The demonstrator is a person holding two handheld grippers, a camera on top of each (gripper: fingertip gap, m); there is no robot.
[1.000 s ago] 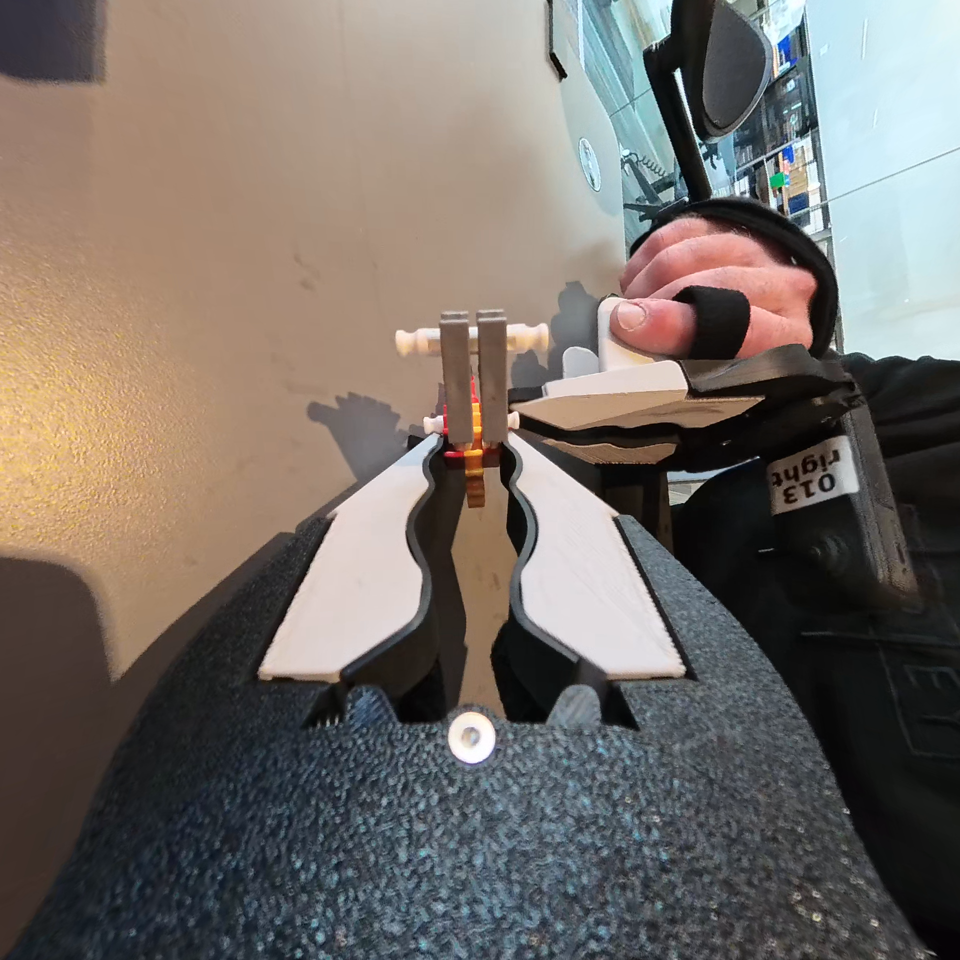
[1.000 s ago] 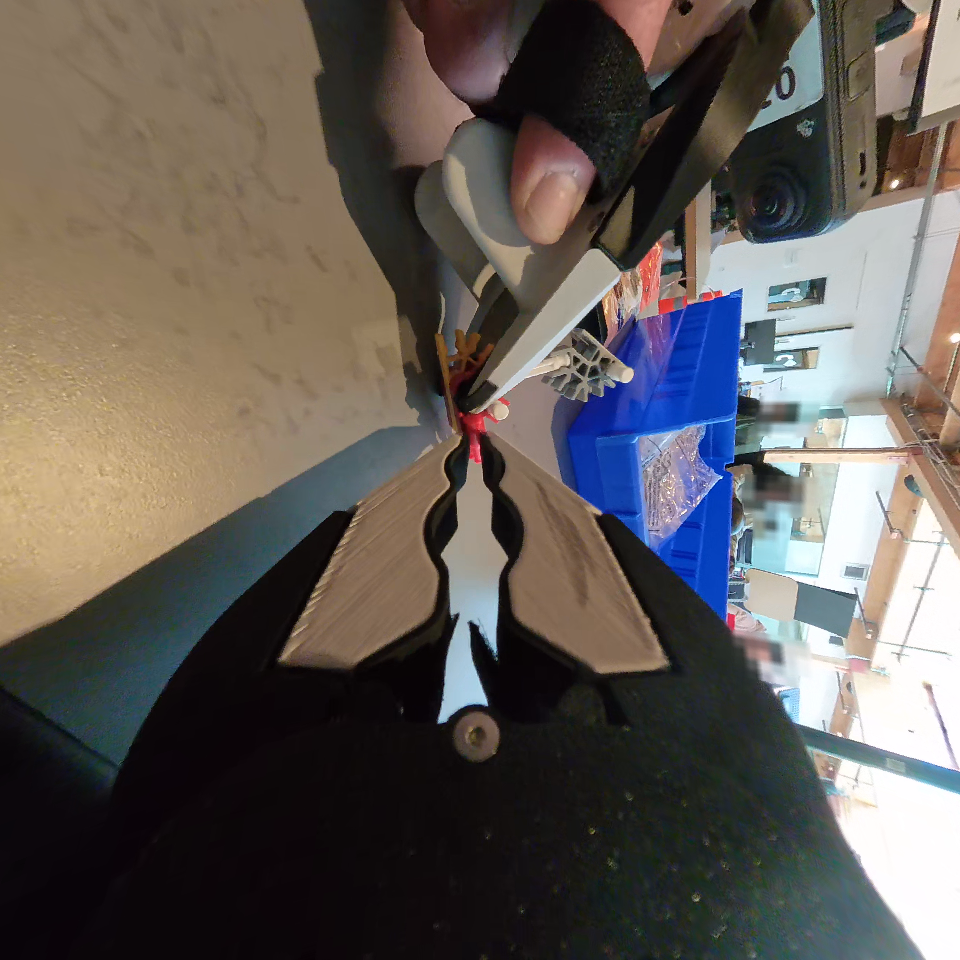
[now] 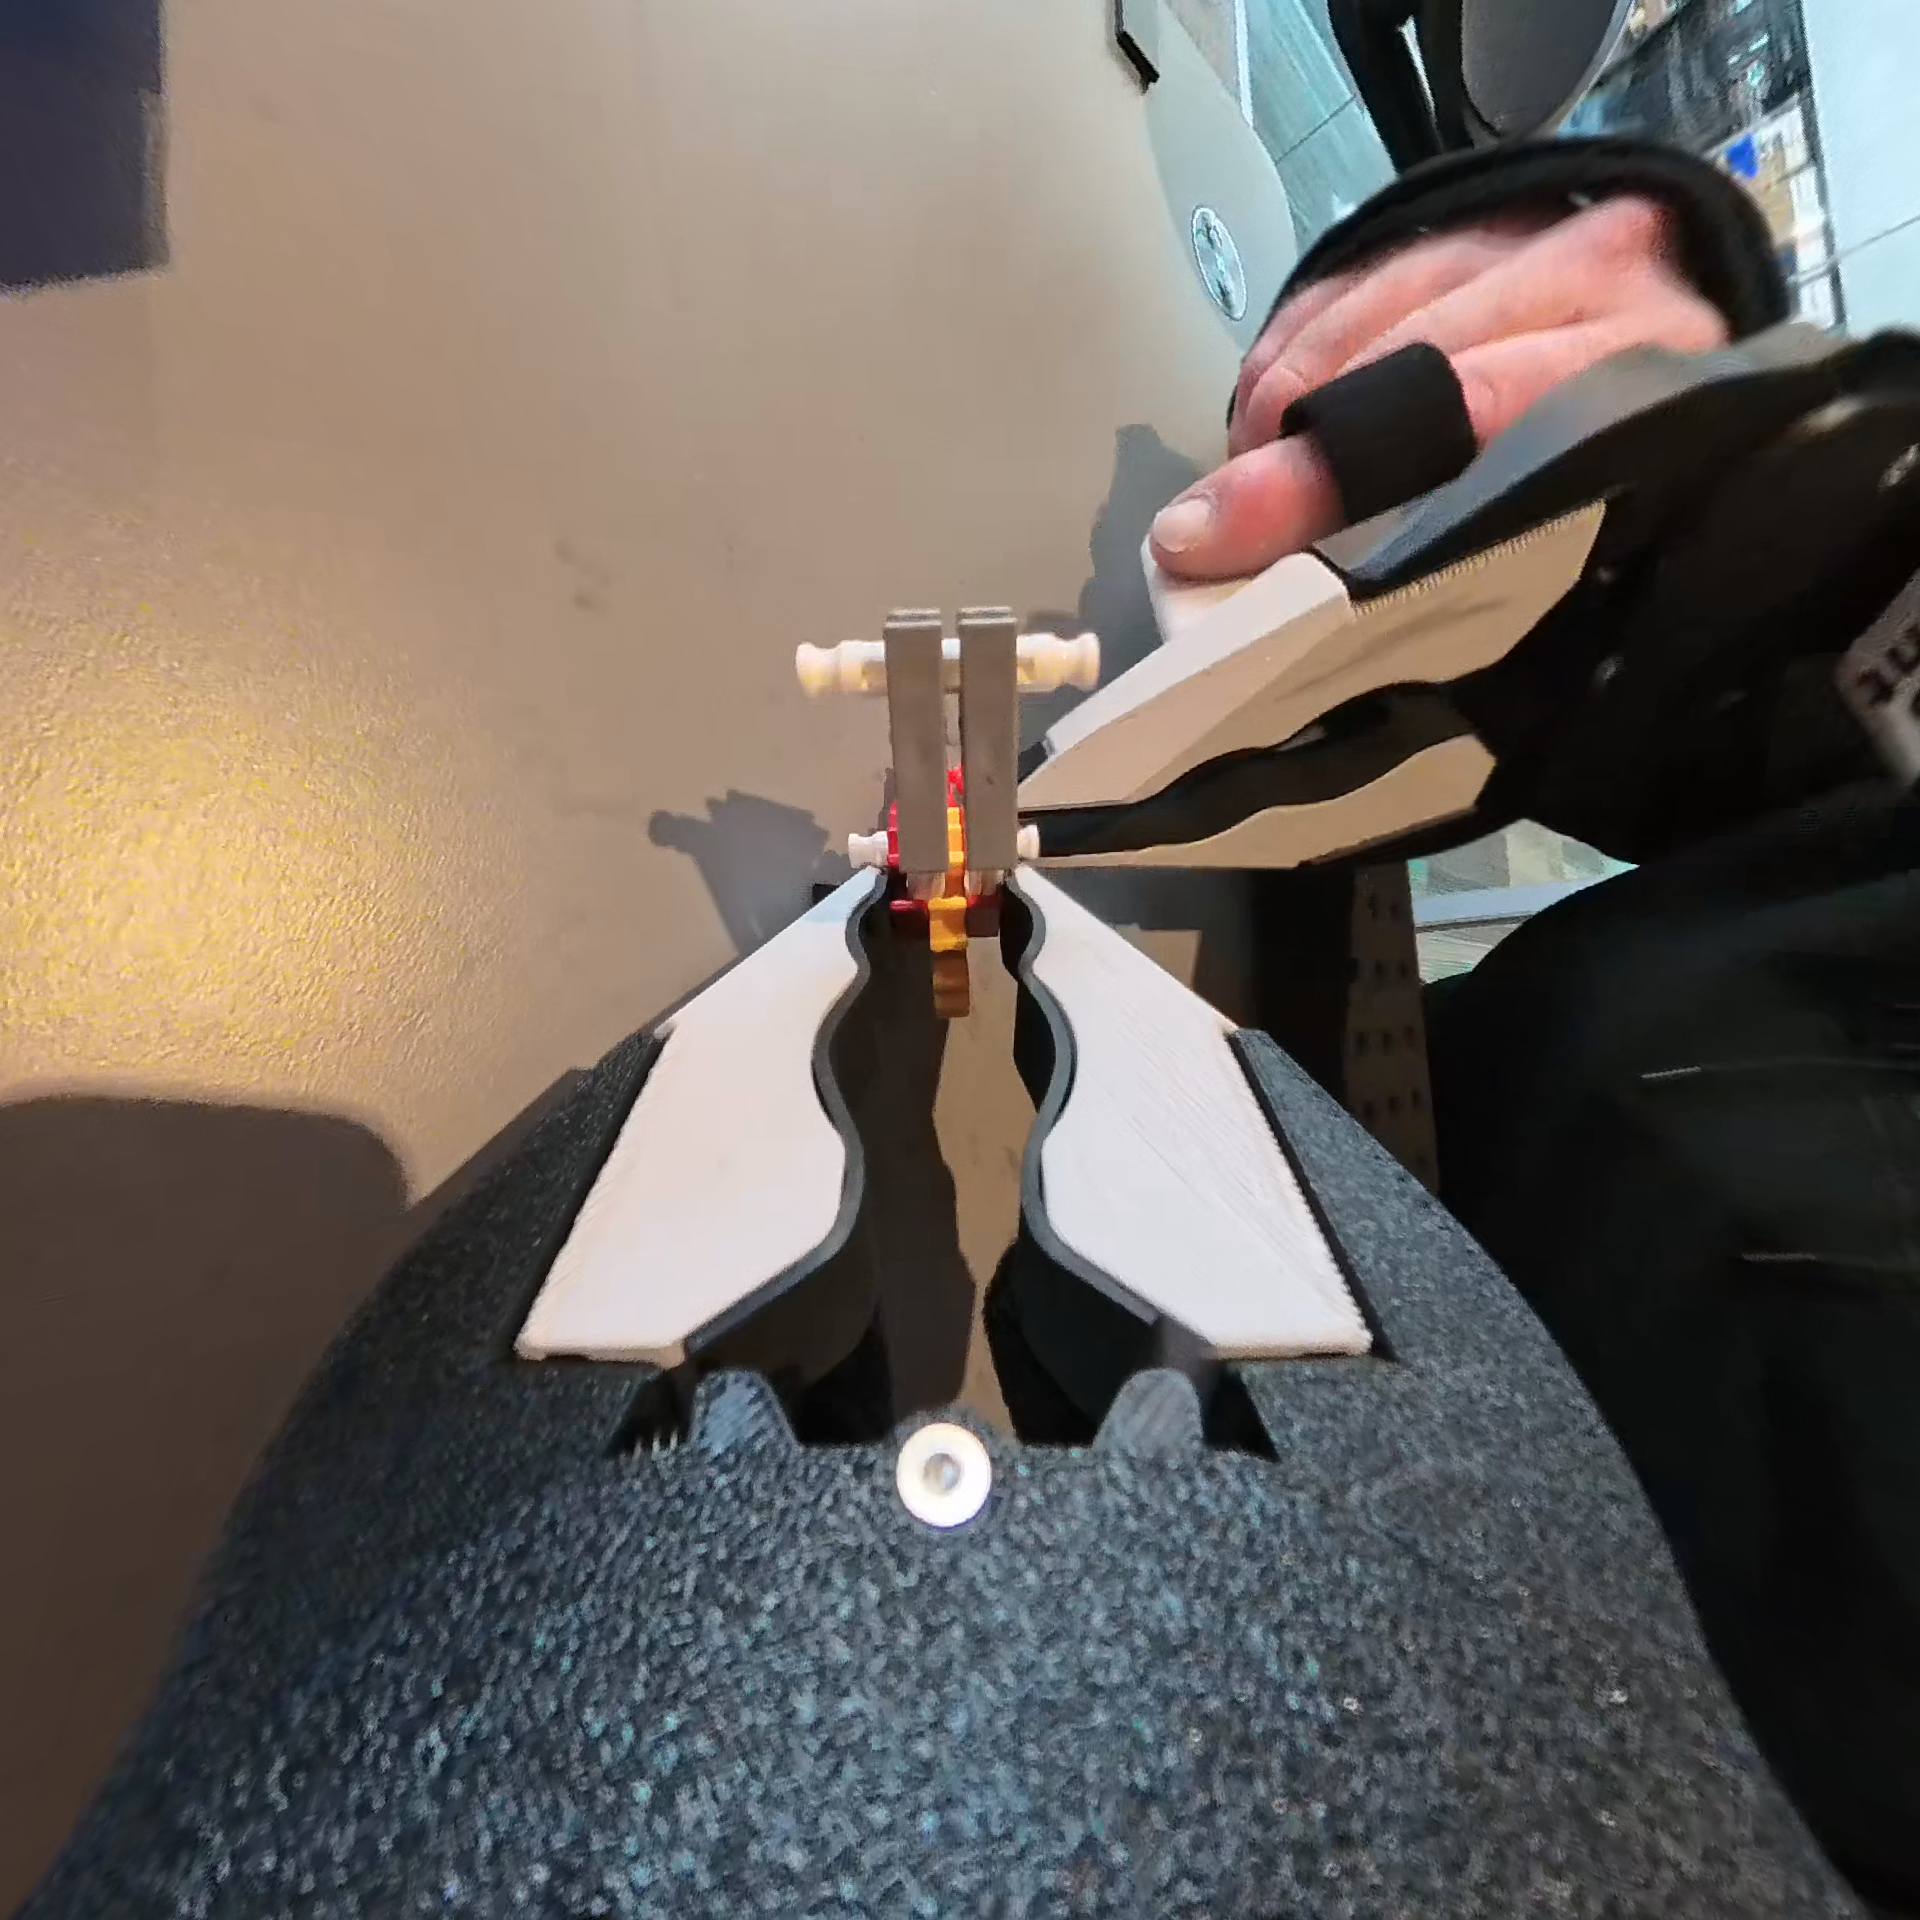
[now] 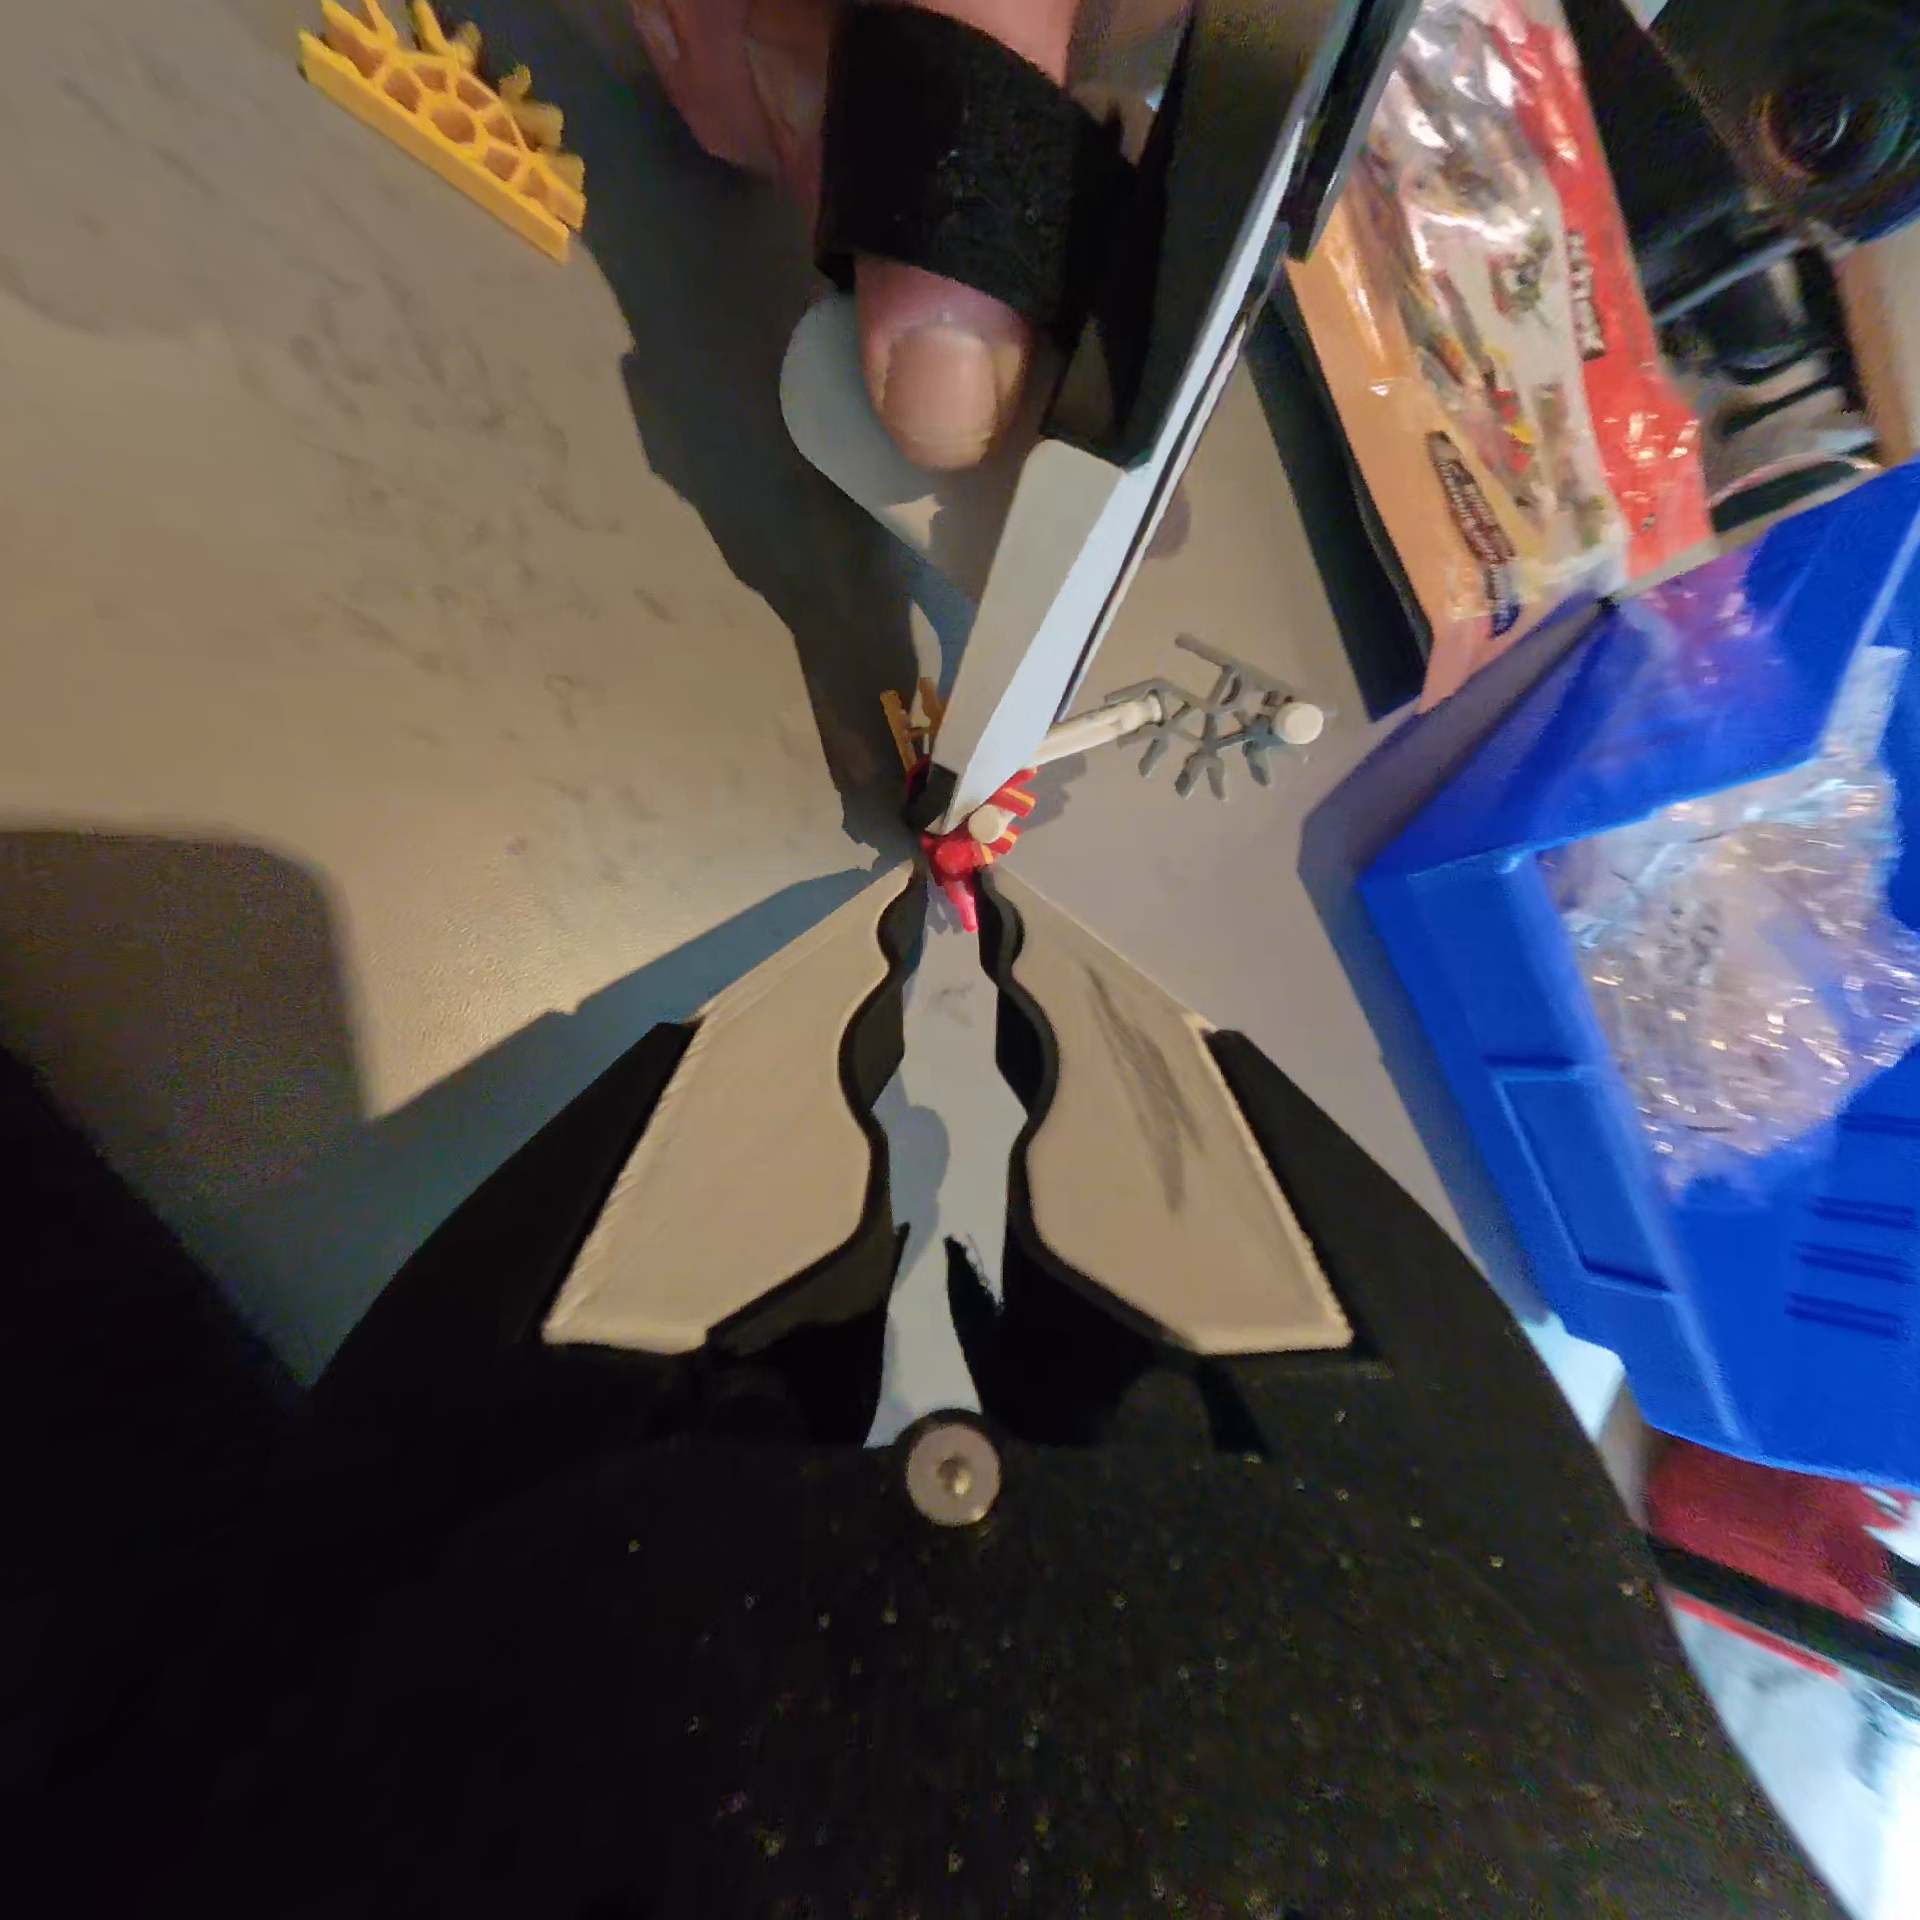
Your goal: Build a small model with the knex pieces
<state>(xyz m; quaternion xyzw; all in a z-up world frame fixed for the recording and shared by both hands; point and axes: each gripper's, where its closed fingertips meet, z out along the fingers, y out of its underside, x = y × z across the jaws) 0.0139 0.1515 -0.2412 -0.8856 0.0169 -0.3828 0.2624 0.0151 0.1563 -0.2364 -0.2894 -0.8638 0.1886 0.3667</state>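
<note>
beige tabletop [image 3: 416, 520], open room on my left. my left gripper [image 3: 943, 894] is clamped on a small toy build [image 3: 948, 790] of grey, white, red and yellow parts. my right gripper [image 4: 951, 883] pinches its red piece [image 4: 961, 862]. only the right view shows the blue bin [image 4: 1558, 1039], the yellow piece [image 4: 457, 145] and a box cut off at the edge. the joint between the tips is hard to make out.

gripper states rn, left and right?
Left gripper: shut on the small toy assembly of grey, white, red and yellow pieces.
Right gripper: shut on the same assembly's red connector.
</note>
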